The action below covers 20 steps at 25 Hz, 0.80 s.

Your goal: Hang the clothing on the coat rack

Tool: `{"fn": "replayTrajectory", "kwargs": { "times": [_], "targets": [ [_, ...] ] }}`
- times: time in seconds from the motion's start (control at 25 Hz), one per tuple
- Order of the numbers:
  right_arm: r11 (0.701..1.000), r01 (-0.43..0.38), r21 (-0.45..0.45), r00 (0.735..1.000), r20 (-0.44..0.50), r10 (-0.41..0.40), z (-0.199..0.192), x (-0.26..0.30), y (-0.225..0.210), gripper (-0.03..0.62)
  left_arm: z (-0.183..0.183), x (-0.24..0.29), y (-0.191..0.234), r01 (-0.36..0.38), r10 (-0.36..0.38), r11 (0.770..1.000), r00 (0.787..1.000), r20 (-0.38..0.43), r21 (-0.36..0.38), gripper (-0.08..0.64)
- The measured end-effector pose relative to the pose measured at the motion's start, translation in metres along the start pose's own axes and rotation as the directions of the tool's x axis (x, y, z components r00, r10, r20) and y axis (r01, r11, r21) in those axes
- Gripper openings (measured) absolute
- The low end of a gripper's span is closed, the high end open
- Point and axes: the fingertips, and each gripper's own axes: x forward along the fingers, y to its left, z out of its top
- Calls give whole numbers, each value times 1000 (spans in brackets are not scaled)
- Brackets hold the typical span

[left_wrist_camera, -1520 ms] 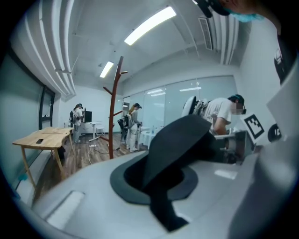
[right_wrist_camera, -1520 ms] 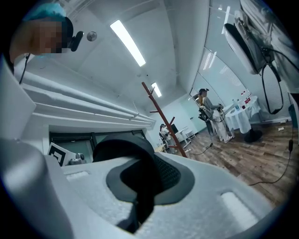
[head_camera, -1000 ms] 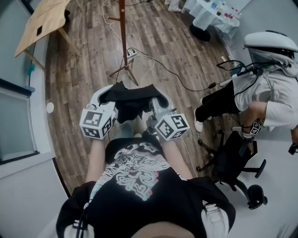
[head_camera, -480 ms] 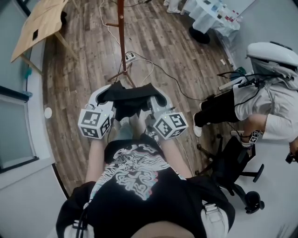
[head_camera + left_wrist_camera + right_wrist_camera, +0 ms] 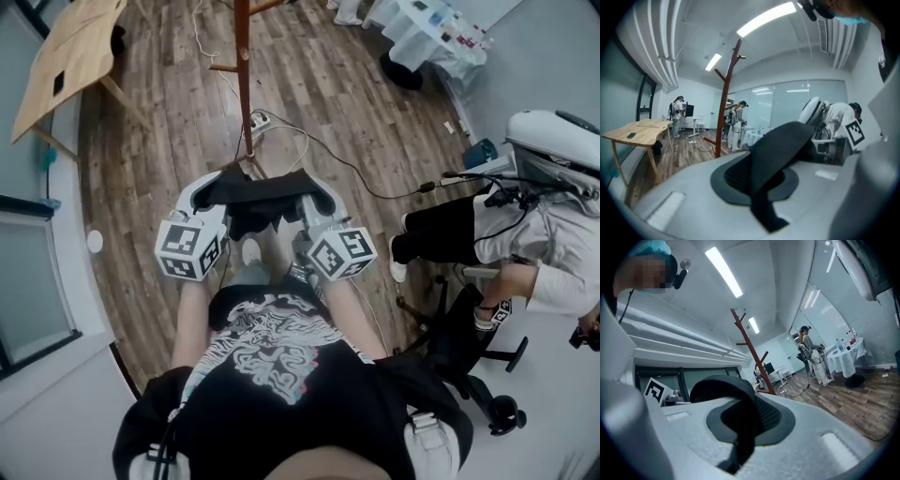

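A black piece of clothing [image 5: 264,199] hangs stretched between my two grippers in front of my chest. My left gripper [image 5: 219,187] is shut on its left end, my right gripper [image 5: 317,191] on its right end. In the left gripper view the black cloth [image 5: 780,150] lies folded over the dark pad and is pinched there. The right gripper view shows the same black cloth [image 5: 733,404] clamped across its pad. The brown wooden coat rack [image 5: 244,84] stands on the floor just beyond the clothing; its pole and pegs also show as the coat rack [image 5: 726,103] and the coat rack [image 5: 752,357].
A wooden table [image 5: 66,56] stands at the far left. A power strip with cables [image 5: 261,119] lies by the rack's feet. A person sits at the right [image 5: 530,216] beside an office chair [image 5: 469,328]. A white-covered table [image 5: 422,28] is at the back right.
The rack's base has come closer to the grippers as I moved forward. Both grippers keep their hold on the clothing.
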Motion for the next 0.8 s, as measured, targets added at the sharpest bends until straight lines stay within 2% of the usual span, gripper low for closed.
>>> {"fn": "replayTrajectory", "kwargs": {
  "times": [0.48, 0.8],
  "targets": [
    [998, 64, -15, 998, 30, -64, 18, 92, -23, 17, 33, 68, 83, 55, -55, 998, 999, 2, 17, 11],
    [996, 87, -35, 995, 46, -85, 29, 118, -27, 18, 53, 84, 104, 78, -79, 997, 996, 36, 19, 11]
  ]
}}
